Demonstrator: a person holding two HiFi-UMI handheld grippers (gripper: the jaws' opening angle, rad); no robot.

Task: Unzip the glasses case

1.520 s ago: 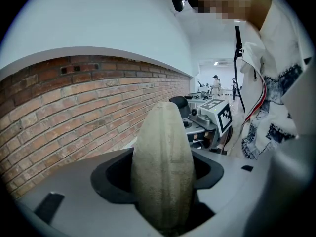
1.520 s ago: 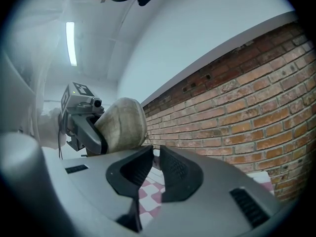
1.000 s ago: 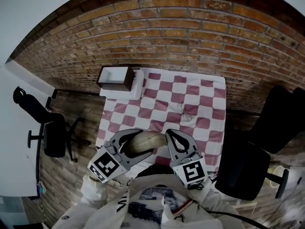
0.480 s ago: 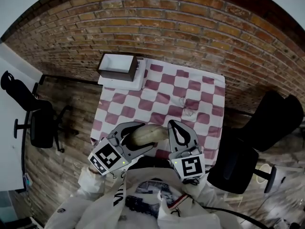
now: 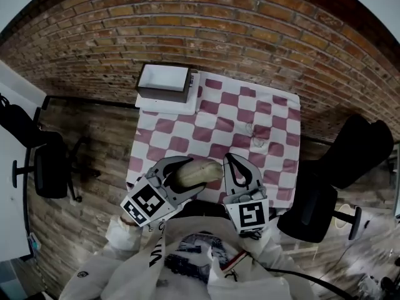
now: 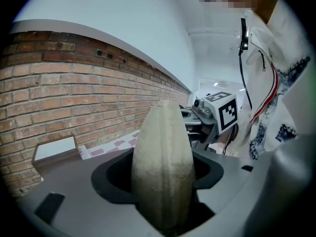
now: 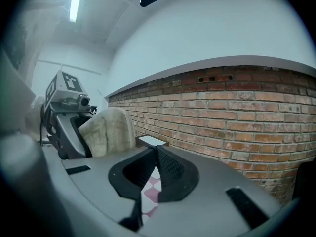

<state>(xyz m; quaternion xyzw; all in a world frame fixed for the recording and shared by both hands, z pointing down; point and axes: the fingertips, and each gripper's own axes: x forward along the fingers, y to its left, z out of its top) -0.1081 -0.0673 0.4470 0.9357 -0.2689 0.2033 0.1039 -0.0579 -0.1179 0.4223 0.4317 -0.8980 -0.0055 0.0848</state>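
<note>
L gripper (image 5: 181, 179) clamped on case (image 6: 163, 162): jaws on its two broad sides, case seen end-on from L gripper view, seam (image 6: 164, 132) running up its middle. Case is in the air above the near edge of the table (image 5: 294, 114), close to the chest, not resting on the cloth (image 5: 215, 127).

R gripper (image 7: 154, 153): jaws fully together, nothing between them. Its tip is just beside the case's right end; contact y/n can't tell.

Box (image 5: 164, 83) at far-left corner. Glasses (image 5: 257, 135) on cloth toward right edge, well apart from case.

Step (judged): R to find the zip pull. Pull not visible in any view, so which end is unknown.

To do well:
- Roll L wrist so seam faces R gripper; check both ends for pull.
- Open R only narrowly; the tab is prob. small.
- Keep L grip off the zip line, else slider jams at the jaws.
- Pull along the seam, not outward.
- Risk: soft case may twist in L grip.
</note>
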